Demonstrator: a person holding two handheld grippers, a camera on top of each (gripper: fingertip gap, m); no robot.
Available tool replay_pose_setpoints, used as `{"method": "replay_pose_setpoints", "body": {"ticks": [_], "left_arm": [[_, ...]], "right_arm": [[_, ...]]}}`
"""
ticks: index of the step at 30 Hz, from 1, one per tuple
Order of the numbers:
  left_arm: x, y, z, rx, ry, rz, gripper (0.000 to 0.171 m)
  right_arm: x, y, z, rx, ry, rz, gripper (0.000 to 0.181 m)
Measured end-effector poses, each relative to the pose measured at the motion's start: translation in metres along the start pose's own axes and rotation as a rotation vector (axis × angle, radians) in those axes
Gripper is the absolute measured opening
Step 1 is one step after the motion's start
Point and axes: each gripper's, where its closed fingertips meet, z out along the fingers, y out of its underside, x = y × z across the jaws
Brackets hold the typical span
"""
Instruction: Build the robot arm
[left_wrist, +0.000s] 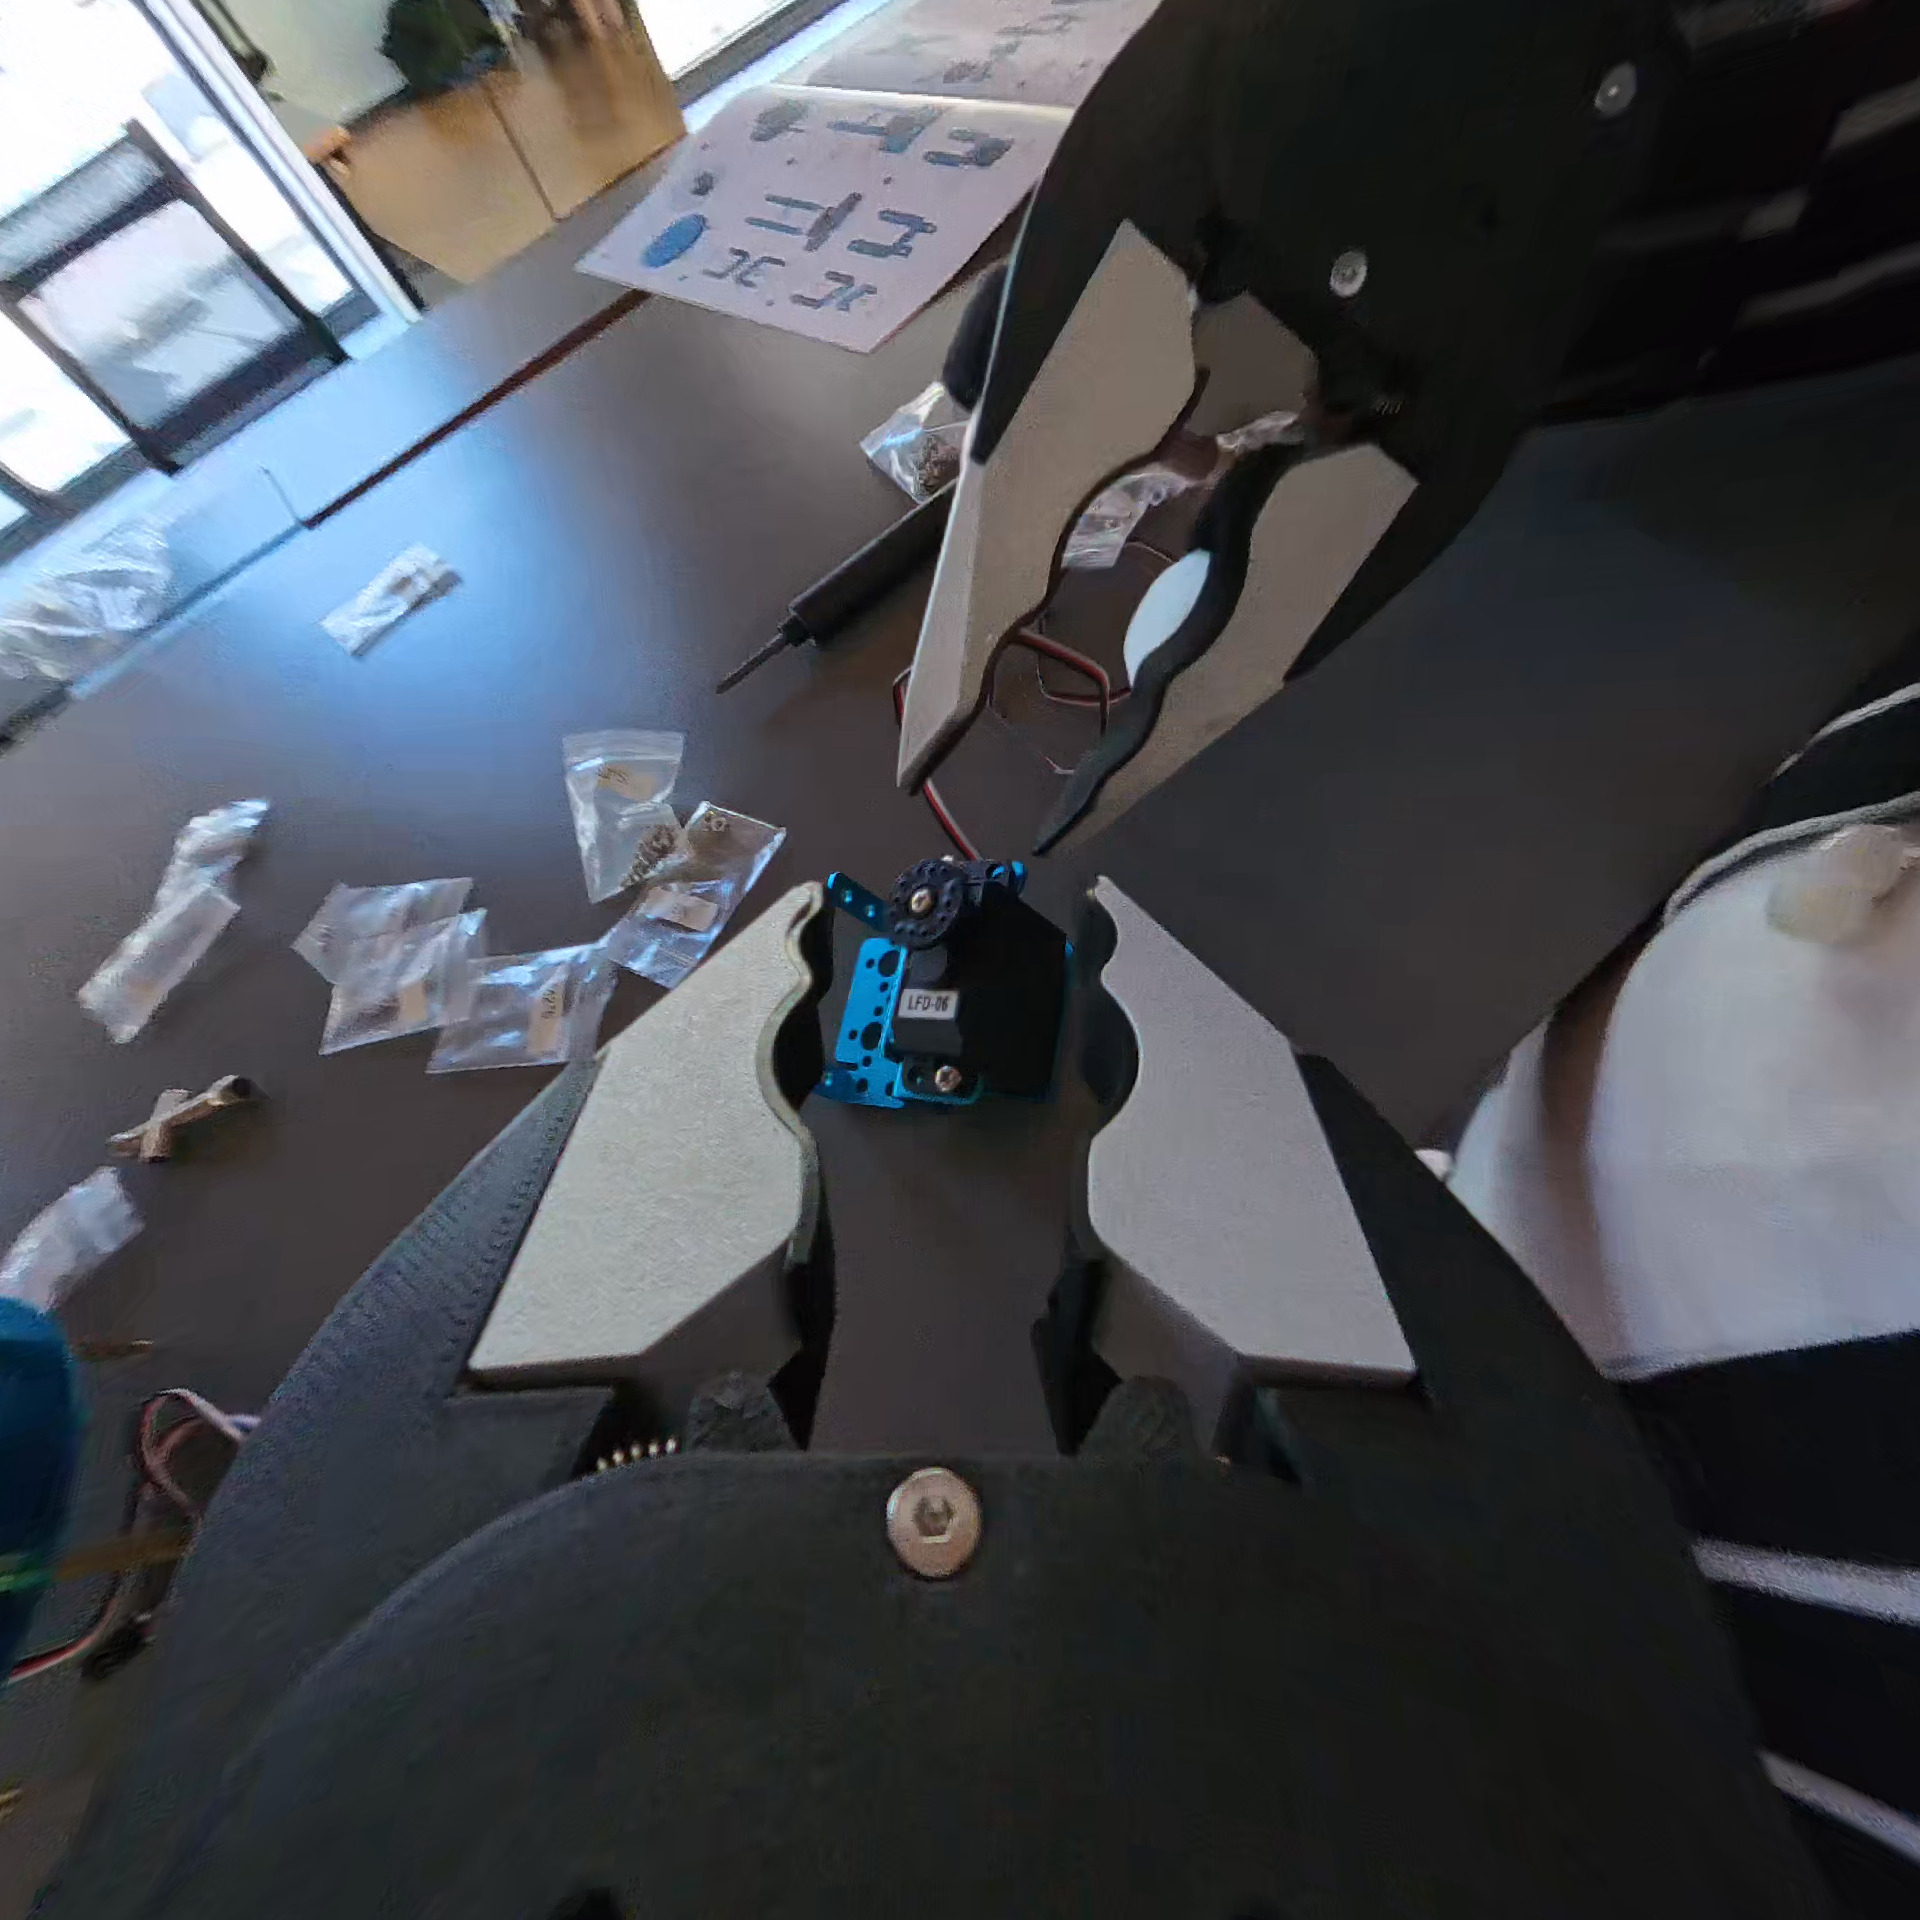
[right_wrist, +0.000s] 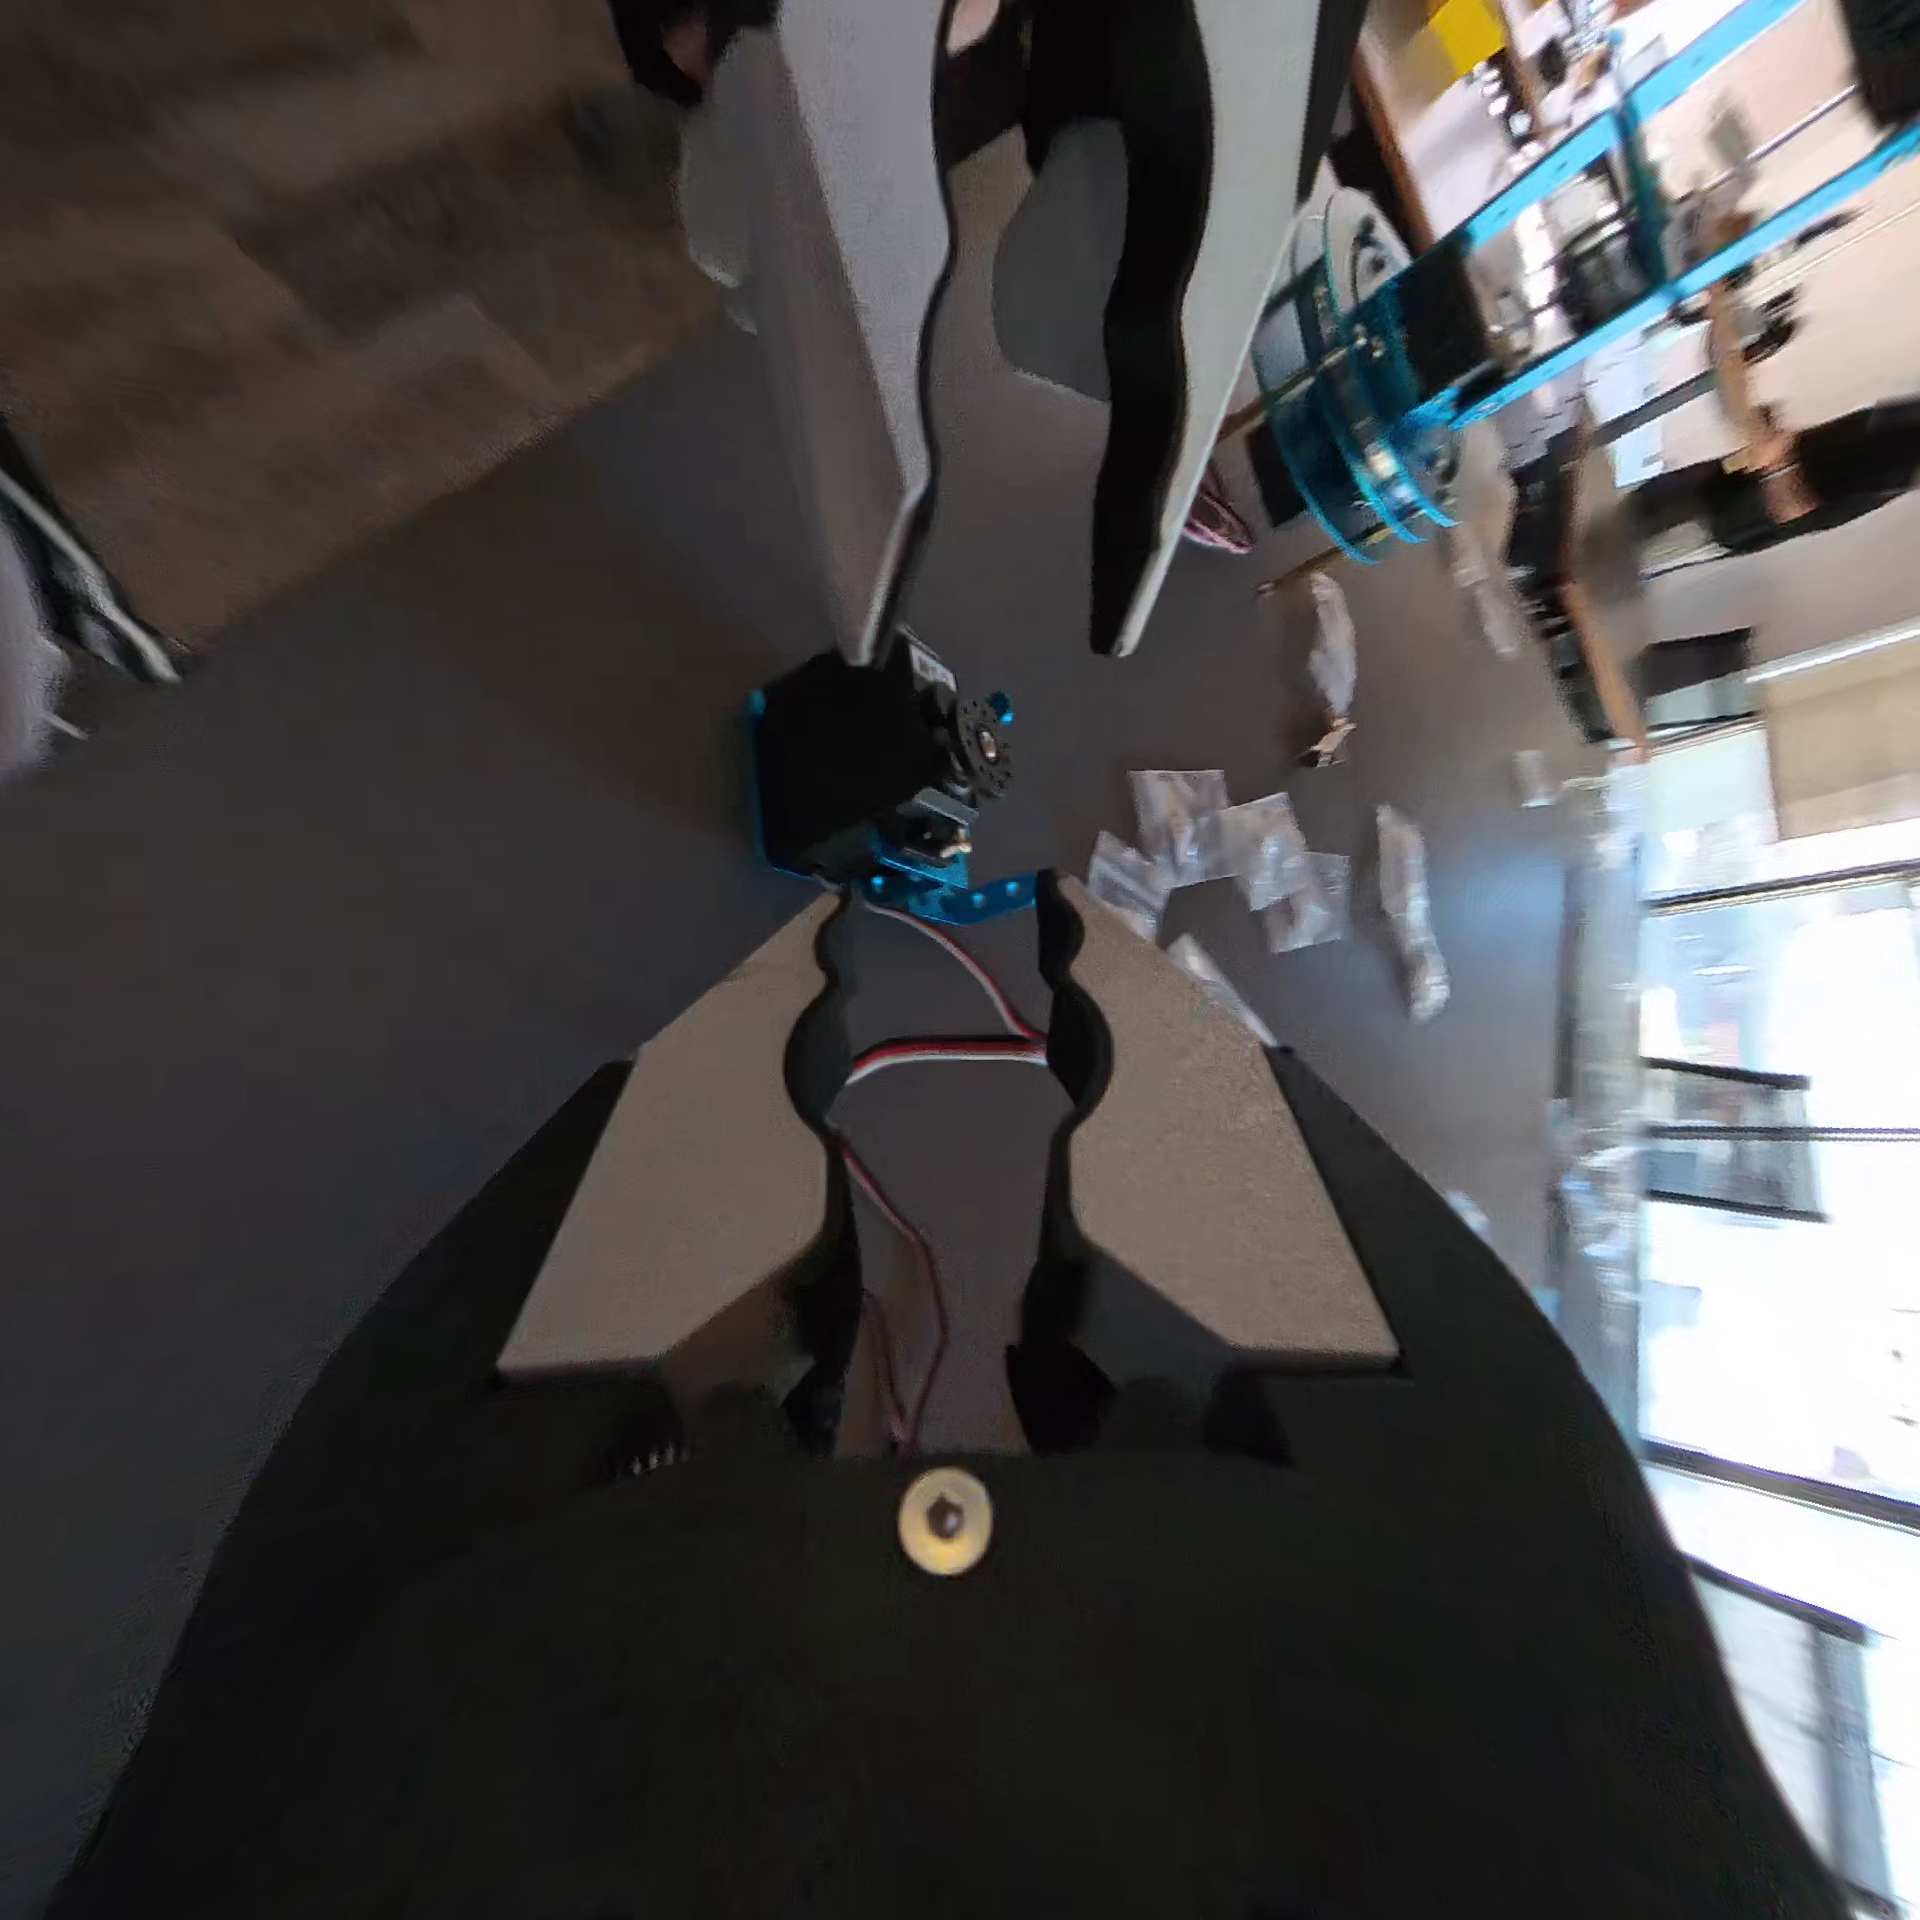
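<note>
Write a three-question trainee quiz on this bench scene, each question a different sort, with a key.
1. True or false: the left gripper is clamped shut on the black screwdriver.
2. Multiple choice: the black servo sits in a bracket of which colour? A red, B blue, C yellow.
3. Fill in: the wires running between the right gripper's open fingers are red, white and ____.

Key: 1 false, since the left gripper is open with its fingers either side of the servo and the screwdriver lies apart on the dark table; 2 B; 3 black.
</note>
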Motion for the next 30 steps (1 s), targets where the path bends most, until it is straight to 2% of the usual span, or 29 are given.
{"method": "replay_pose_setpoints", "body": {"ticks": [2, 7, 12, 15, 19, 23, 30], "left_arm": [[0.005, -0.002, 0.005, -0.017, -0.049, 0.049, 0.046], [0.004, 0.002, 0.019, -0.081, -0.173, 0.125, 0.048], [0.003, 0.003, 0.024, -0.101, -0.26, 0.201, 0.036], [0.004, 0.012, 0.027, -0.148, -0.277, 0.211, 0.034], [0.003, 0.014, 0.022, -0.154, -0.33, 0.236, 0.026], [0.004, 0.014, 0.017, -0.152, -0.373, 0.25, 0.025], [0.008, 0.015, 0.019, -0.181, -0.422, 0.375, 0.022]], "right_arm": [[-0.004, -0.001, 0.003, -0.004, 0.012, -0.086, 0.031], [-0.005, -0.001, 0.012, -0.005, 0.038, -0.159, 0.03], [-0.004, 0.002, 0.018, -0.002, 0.075, -0.218, 0.019], [-0.004, -0.001, 0.018, 0.023, 0.063, -0.197, 0.016], [-0.006, -0.005, 0.019, 0.022, 0.021, -0.192, 0.016], [-0.006, -0.009, 0.02, 0.015, 0.012, -0.171, 0.016], [-0.01, -0.007, 0.021, 0.032, 0.027, -0.171, 0.015]]}}
